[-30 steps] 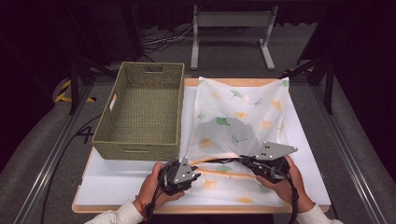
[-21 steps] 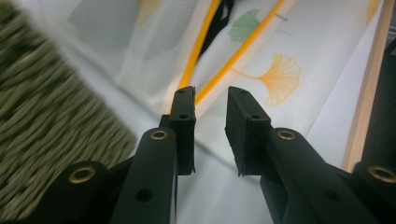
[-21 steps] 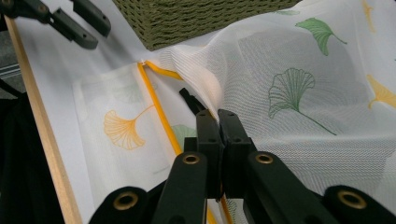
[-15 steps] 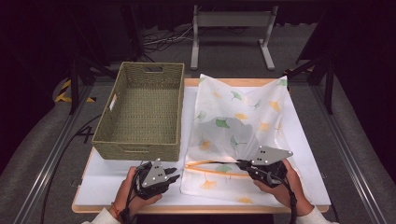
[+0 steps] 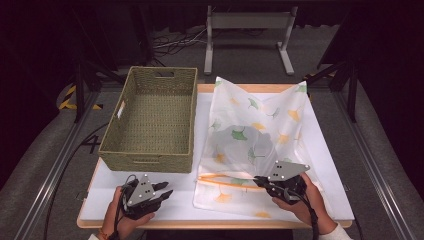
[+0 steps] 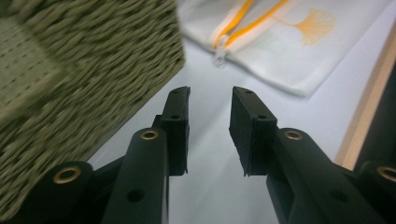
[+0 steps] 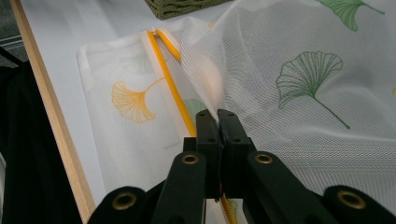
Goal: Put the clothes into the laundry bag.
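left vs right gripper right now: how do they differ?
The left gripper has its jaws apart with nothing between them; they have just been opening. The right gripper is shut on the mesh bag beside its orange zipper. The left sits over bare table near the basket; the right rests on the bag. Both are hand-held, with black jaws.

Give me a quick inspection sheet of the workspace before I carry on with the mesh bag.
Surface: white table top with a wooden edge, flat, dry.
Job's things: mesh laundry bag with leaf print, lying beside the basket; its orange zipper is open along the near end.
Clutter: empty woven basket at the left.
Grippers: left gripper holds nothing, its jaws have just been opening, apart over bare table; right gripper is shut on a fold of the bag's mesh by the zipper.
Cables: a black cable runs along the right wrist; more lie on the floor beyond.
Surroundings: dark room, grey metal stand behind the table.
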Demonstrator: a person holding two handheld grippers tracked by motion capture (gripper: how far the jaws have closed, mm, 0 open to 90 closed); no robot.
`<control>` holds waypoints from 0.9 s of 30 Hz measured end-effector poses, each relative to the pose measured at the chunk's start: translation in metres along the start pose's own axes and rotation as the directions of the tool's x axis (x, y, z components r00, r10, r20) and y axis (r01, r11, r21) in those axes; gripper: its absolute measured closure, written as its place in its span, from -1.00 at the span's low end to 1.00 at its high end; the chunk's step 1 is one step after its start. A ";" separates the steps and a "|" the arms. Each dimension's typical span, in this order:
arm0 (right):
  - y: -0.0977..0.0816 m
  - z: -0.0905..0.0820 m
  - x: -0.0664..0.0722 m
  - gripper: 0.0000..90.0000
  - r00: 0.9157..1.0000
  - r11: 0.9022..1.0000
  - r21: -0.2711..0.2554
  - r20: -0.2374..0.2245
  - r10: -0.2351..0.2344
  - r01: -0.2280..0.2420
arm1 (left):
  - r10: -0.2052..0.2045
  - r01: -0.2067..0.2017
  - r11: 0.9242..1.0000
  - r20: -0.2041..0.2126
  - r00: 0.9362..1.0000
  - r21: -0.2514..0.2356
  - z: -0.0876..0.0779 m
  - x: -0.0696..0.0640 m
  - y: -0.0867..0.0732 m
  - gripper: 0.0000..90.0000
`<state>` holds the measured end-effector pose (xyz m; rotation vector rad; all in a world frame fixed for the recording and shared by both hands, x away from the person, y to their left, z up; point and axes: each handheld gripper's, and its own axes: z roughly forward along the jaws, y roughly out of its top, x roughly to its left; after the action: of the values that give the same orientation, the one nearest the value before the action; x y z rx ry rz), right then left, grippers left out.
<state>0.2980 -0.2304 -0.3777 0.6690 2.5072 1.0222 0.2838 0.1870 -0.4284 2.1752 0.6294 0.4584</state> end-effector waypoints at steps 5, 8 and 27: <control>-0.005 0.004 -0.003 0.97 1.000 1.000 0.018 -0.005 0.008 -0.008 | -0.062 0.061 0.998 -0.057 0.996 -0.023 -0.013 0.016 -0.014 0.28; -0.008 0.008 -0.005 0.96 1.000 0.999 0.032 -0.010 0.010 -0.010 | -0.083 0.081 0.996 -0.072 0.994 -0.037 -0.016 0.020 -0.018 0.24; -0.031 0.029 -0.023 0.96 0.998 0.989 0.139 -0.019 0.061 -0.057 | -0.171 0.162 0.984 -0.165 0.971 -0.068 -0.029 0.039 -0.038 -0.05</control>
<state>0.3218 -0.2466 -0.4169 0.7802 2.6107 0.8863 0.2897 0.2483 -0.4363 2.0257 0.8756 0.5685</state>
